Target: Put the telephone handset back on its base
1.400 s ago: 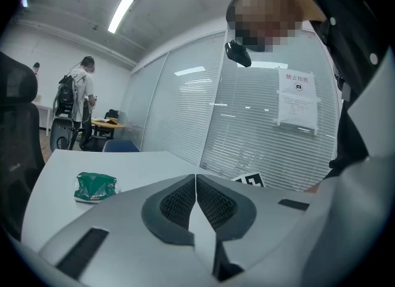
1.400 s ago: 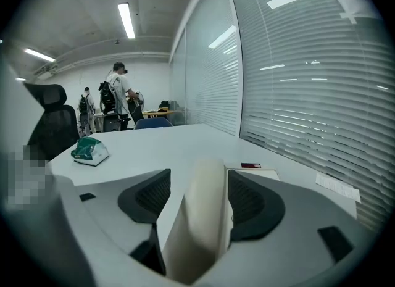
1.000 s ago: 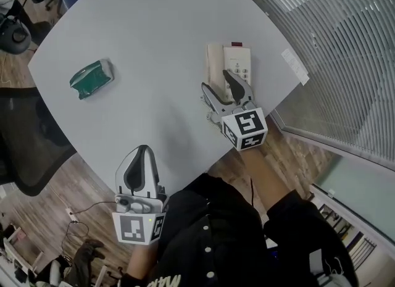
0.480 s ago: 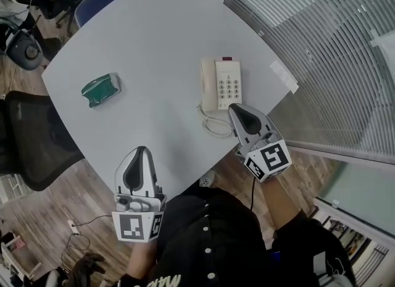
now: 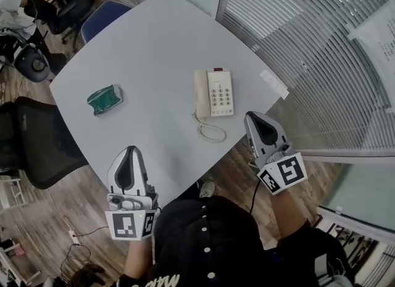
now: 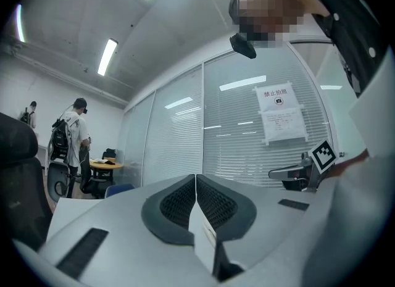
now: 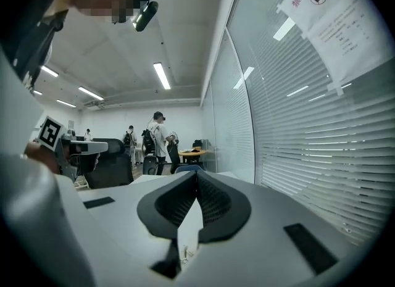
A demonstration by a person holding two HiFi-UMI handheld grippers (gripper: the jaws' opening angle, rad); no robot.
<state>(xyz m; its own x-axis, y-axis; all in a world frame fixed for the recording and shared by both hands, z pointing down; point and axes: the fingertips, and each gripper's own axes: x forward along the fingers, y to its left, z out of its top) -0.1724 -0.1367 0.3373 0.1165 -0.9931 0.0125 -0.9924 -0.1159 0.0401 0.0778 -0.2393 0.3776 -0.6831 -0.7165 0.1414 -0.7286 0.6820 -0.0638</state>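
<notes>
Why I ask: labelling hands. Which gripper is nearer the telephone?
The right gripper, close beside the telephone; the left gripper is farther away, off the edge of the table.

Right tongs (image 7: 197,179) closed, nothing held.
Grey jaws with black ribbed pads meet flush. Beyond them are white slatted blinds (image 7: 308,125) bearing a taped paper notice (image 7: 336,20), and, far off, standing people (image 7: 159,141).

Table (image 5: 154,51) smooth, matt grey; telephone (image 5: 214,93) cream plastic, faint sheen; green packet (image 5: 105,99) at its nine o'clock looks glossy; floor (image 5: 80,199) wood-grain planks; left gripper (image 5: 129,153) matt grey plastic, pads (image 6: 179,202) ribbed black.
</notes>
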